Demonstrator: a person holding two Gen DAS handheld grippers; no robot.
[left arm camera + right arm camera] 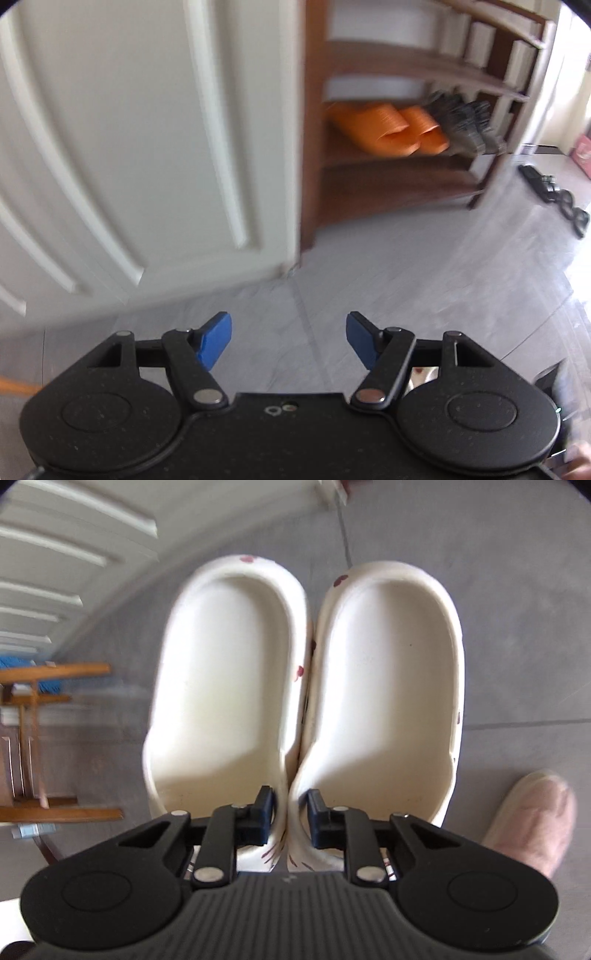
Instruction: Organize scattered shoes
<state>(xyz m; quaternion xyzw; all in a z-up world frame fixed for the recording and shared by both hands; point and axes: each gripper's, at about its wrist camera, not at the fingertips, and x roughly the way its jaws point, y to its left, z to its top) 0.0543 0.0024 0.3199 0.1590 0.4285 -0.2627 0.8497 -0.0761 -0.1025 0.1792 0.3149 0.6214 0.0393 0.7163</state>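
Observation:
In the right wrist view two cream slippers with dark red spots sit side by side, the left slipper (225, 686) pressed against the right slipper (388, 686). My right gripper (290, 797) is shut on their touching inner walls, one finger inside each slipper, and holds the pair above the grey tile floor. In the left wrist view my left gripper (289, 332) is open over bare floor with nothing between its blue pads (218, 339). A brown wooden shoe rack (388, 162) stands ahead, with orange slippers (388, 125) and dark grey shoes (461, 122) on one shelf.
A white panelled door (129, 147) stands left of the rack. A black power strip (554, 195) lies on the floor to its right. In the right wrist view, a wooden frame (55, 672) is at the left and the tip of a person's foot (532, 819) at the lower right.

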